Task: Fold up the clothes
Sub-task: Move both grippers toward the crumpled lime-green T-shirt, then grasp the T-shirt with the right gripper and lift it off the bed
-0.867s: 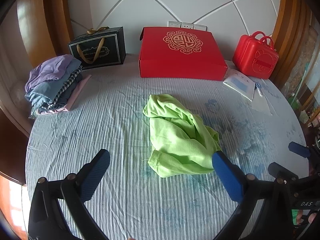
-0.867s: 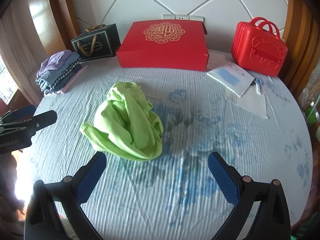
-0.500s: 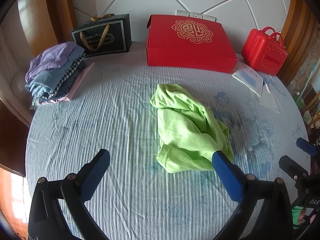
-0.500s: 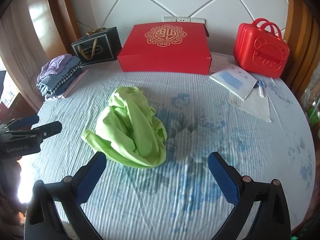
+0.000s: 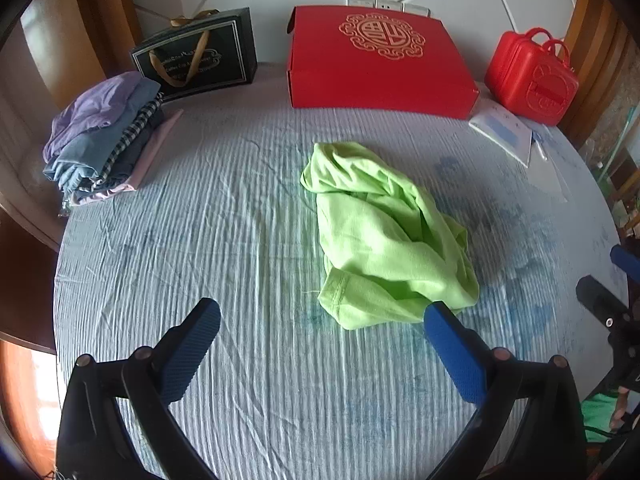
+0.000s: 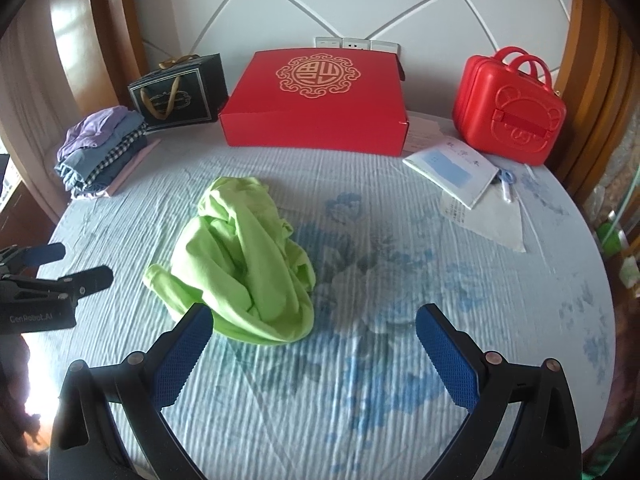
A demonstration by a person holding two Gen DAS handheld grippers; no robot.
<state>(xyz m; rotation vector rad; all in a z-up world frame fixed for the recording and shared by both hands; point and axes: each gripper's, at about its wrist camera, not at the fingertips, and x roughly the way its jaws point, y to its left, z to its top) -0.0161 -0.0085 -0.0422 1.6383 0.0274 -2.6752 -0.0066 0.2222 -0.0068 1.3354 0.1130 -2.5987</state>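
A crumpled green garment [image 5: 384, 236] is seen lying in a heap near the middle of a bed [image 5: 224, 240] covered by a pale blue ribbed sheet with a faded floral print. The left gripper [image 5: 320, 336] is held above the sheet with its jaws spread wide and nothing between them; its right pad sits just in front of the garment's near edge in the left wrist view, though contact cannot be told. The right gripper [image 6: 312, 340] is likewise released and empty, its left pad overlapping the garment's near edge in its own view. A stack of folded clothes [image 5: 104, 140] is placed at the far left of the bed, well apart from the green garment. Along the headboard, a dark gift bag [image 5: 196, 56], a flat red box [image 5: 376, 60] with a gold emblem and a small red case [image 5: 532, 80] are lined up. Some papers [image 6: 460, 168] are laid beside the red case.
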